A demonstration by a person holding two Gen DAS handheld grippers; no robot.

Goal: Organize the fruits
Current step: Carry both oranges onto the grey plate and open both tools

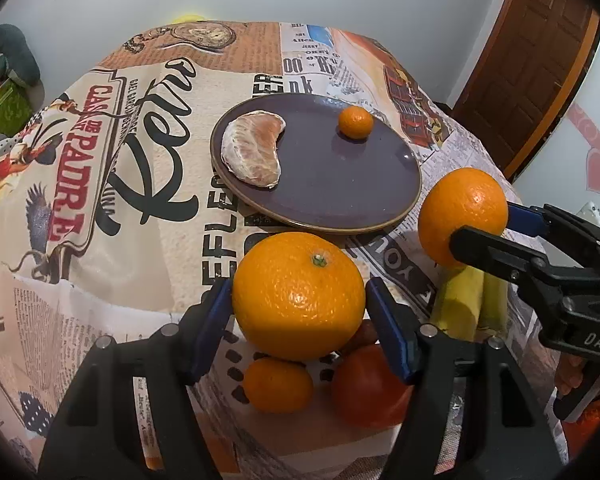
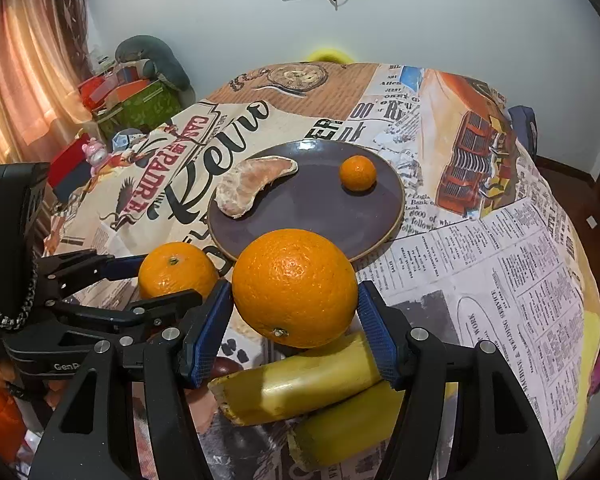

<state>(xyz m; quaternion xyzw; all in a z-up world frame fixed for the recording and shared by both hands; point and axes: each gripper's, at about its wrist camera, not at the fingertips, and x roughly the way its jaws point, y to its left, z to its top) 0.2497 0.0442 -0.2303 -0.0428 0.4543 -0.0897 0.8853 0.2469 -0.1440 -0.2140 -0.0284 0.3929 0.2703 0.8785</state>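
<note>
Orange in each gripper: left gripper (image 1: 299,322) clamped on stem-up orange (image 1: 298,296), right gripper (image 2: 295,326) clamped on second orange (image 2: 295,289). Purple plate (image 1: 340,184) lies straight ahead of both, mid-table; right looks nearer its near rim.

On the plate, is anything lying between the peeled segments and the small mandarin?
No. Between the peeled segments and the small mandarin only bare plate shows, in both wrist views.
</note>
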